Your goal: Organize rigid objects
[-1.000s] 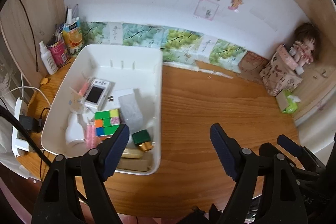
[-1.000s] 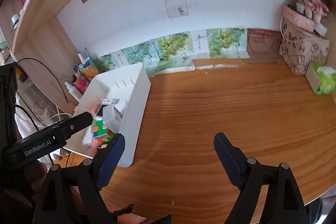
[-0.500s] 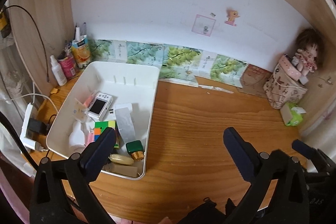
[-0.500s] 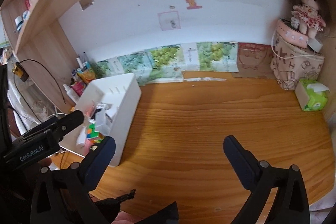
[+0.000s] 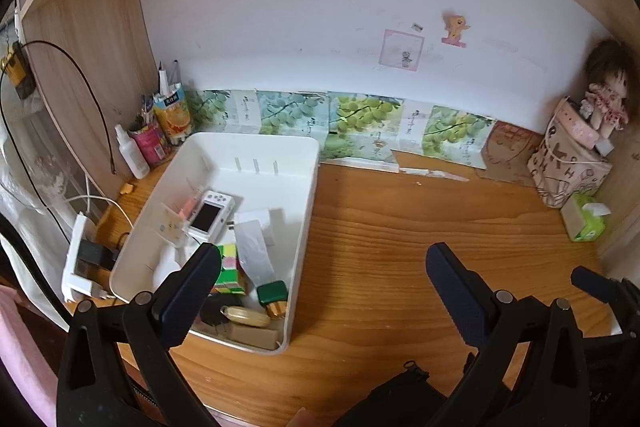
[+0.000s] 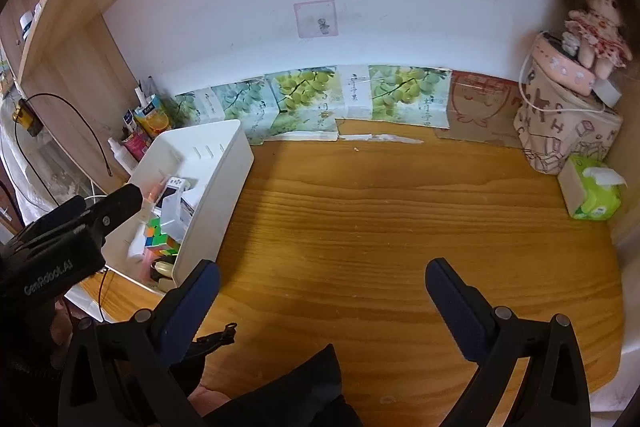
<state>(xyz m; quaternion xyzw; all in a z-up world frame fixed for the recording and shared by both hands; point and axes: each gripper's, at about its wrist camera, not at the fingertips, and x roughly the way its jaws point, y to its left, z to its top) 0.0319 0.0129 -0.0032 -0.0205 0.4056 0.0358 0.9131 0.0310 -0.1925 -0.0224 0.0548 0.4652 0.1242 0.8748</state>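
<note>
A white, smooth-walled rectangular plastic bin [image 5: 308,163] with rounded corners sits on the left part of a wood-grain desk [image 5: 420,227], and the rigid things are gathered inside it: a white handheld game console with a dark screen [image 5: 210,215], a colourful puzzle cube of small glossy squares [image 5: 230,267], a clear plastic box standing tilted [image 5: 254,251], a dark green square-capped bottle with a gold collar [image 5: 274,297], a flat oval cream-coloured piece [image 5: 244,315] and a tan block [image 5: 256,337] against the near wall. The left gripper [image 5: 322,291], black-framed with dark blue ribbed pads, hangs above the near edge of the desk; its jaws stand spread wide with nothing between them, one finger over the bin's near corner and the other over bare wood. The right gripper [image 6: 322,293], of the same build, is likewise spread wide and empty over the bare desk, well to the right of the bin. In the right wrist view the left tool's black body with white lettering juts in beside the bin. Along the back wall leans a row of glossy cards printed with green grapes [image 5: 360,123]. A plush doll in a floral dress [image 6: 594,27] sits on a patterned fabric bag [image 6: 560,131], beside a green soft tissue pack [image 6: 596,195]. A white spray bottle [image 5: 130,151] stands left of the bin.
</note>
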